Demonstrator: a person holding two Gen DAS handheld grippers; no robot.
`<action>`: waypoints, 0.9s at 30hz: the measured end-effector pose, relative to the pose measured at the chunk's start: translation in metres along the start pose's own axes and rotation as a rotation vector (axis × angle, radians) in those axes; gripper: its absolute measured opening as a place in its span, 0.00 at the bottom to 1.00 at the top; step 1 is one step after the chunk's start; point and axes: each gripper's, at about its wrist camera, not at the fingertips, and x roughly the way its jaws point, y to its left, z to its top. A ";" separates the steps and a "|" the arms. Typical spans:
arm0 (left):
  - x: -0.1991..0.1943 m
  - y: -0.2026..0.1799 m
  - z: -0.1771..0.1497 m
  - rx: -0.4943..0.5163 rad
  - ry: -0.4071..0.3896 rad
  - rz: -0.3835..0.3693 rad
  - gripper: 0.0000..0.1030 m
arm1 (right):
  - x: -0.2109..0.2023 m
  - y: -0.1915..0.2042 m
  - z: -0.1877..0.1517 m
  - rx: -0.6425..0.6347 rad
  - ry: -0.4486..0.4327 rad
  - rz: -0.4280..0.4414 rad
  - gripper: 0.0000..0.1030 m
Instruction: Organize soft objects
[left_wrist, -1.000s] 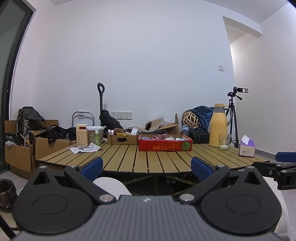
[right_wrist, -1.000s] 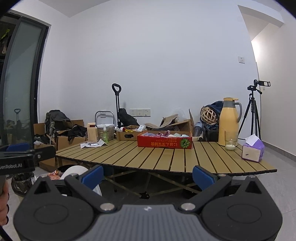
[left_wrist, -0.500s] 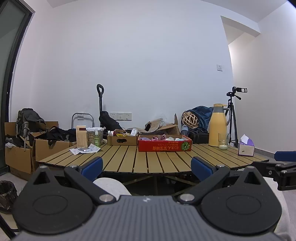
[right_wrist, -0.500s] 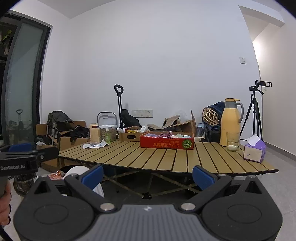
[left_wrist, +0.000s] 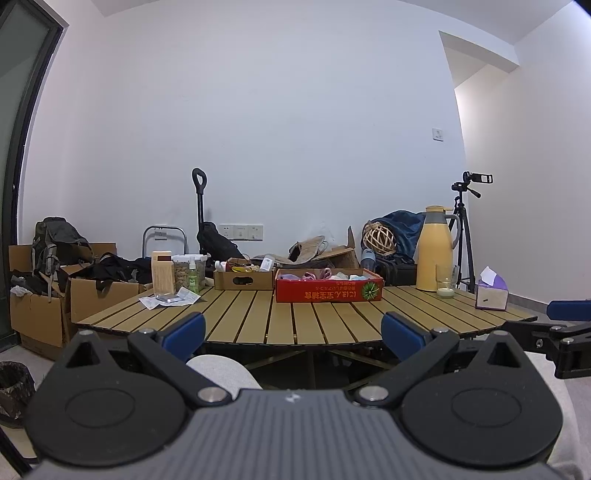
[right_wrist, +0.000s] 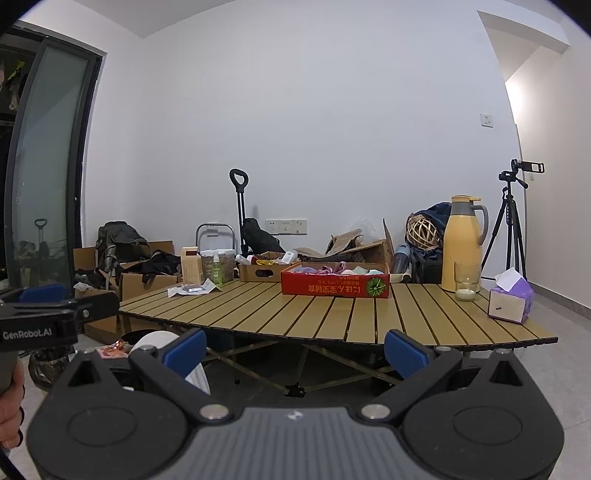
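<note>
Both tools (left_wrist: 293, 336) (right_wrist: 295, 345) released, empty; red box (left_wrist: 328, 289) w/ soft items far ahead.

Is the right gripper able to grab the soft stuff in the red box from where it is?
Probably not yet. The right gripper hangs open short of the table, with the red box near the far edge. Nothing blocks the way.

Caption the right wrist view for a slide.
Open right gripper faces a slatted table bearing a red box of soft items.
</note>
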 end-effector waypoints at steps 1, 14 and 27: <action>0.000 0.000 0.000 0.000 0.002 -0.001 1.00 | 0.000 0.000 0.000 0.001 0.000 0.002 1.00; -0.002 0.001 0.001 0.005 0.008 -0.006 1.00 | -0.003 0.000 0.000 -0.001 -0.009 0.008 1.00; -0.001 0.003 0.002 0.008 0.005 -0.016 1.00 | -0.003 -0.002 0.000 0.004 -0.011 0.007 1.00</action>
